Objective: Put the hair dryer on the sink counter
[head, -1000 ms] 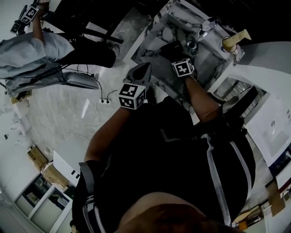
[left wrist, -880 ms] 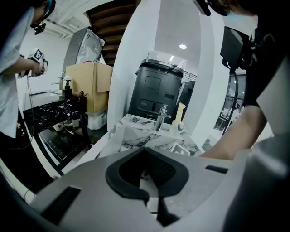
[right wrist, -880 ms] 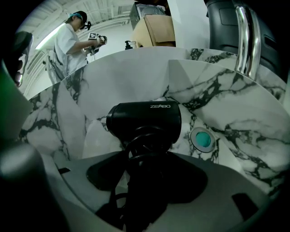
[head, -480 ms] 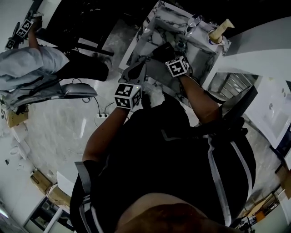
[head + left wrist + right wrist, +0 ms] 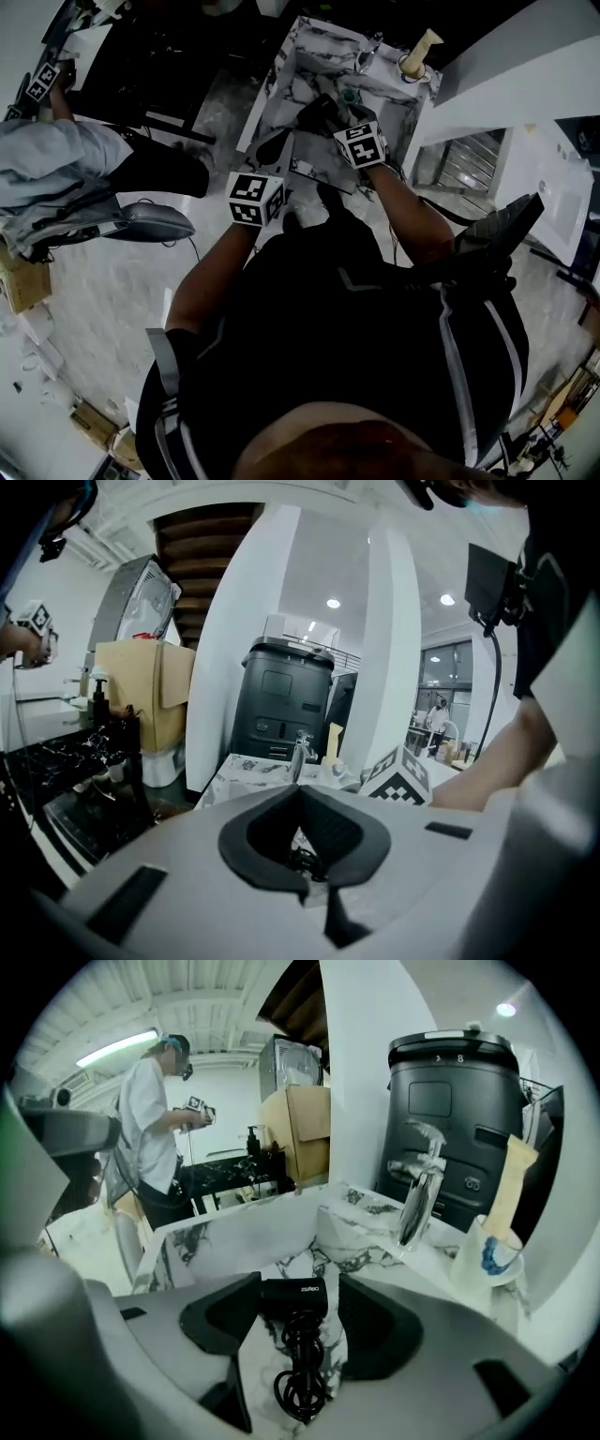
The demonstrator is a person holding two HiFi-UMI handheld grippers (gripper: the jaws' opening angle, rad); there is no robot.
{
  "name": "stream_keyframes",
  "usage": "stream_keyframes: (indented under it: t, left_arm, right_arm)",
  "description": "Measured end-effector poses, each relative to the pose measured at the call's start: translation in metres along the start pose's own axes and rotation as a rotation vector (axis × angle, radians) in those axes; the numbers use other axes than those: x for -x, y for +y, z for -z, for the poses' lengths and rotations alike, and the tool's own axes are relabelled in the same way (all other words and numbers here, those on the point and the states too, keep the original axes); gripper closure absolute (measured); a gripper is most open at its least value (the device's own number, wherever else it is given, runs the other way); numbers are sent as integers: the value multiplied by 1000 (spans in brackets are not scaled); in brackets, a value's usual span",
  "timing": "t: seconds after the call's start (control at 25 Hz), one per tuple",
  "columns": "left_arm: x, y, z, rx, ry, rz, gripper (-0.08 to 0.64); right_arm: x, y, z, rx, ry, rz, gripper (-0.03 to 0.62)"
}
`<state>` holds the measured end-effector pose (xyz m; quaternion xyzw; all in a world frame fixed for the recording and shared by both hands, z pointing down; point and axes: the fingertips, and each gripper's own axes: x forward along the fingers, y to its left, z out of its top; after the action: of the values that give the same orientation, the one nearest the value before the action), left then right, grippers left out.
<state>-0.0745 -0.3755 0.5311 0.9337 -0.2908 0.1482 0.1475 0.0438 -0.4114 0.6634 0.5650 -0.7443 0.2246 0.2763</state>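
Observation:
A black hair dryer (image 5: 295, 1299) lies on the marble sink counter (image 5: 234, 1232), and its coiled cord (image 5: 300, 1382) trails toward me. My right gripper (image 5: 298, 1283) is open around it; a strip of marble shows between the dryer and the right pad. In the head view the right gripper (image 5: 323, 111) reaches over the front rim of the sink (image 5: 309, 37). Just left of the sink, my left gripper (image 5: 272, 145) hangs with nothing in it. In the left gripper view its tips (image 5: 300, 794) meet, so it is shut.
A chrome faucet (image 5: 417, 1194) and a white cup (image 5: 487, 1251) holding a beige tool stand at the back of the sink. A black bin (image 5: 455, 1101) stands behind them. Another person (image 5: 56, 178) stands at the left beside a chair (image 5: 141, 220).
The head view has swung, so the sink slid toward the top centre of the picture. Both grippers have stayed at the sink's front edge.

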Motion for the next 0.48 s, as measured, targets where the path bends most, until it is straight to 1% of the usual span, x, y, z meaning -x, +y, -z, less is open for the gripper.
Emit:
stream_keyframes:
  t: [0.12,0.2,0.24,0.32,0.4,0.48]
  left_arm:
    - [9,-2,-13,17,-45,37,554]
    - [16,-2,-23,12,-73,56,555]
    - [19,-2,-27,6,-84,66,555]
    - [24,-4,-35,-6,-102,87,555]
    - [28,-6,-44,-20,-121,111,555]
    - [33,-10,-52,-29,-139,141,555]
  right_arm:
    - [26,6,-16,-29,-55,16,324]
    - [45,12,-30,-51,-100,22,327]
    - [55,15,-37,-61,-127,34,340]
    - [77,18,-54,-82,-192,67,413]
    - [100,23,-71,-98,-256,89,417]
    - [124,29,-87,-100,-306,106,437]
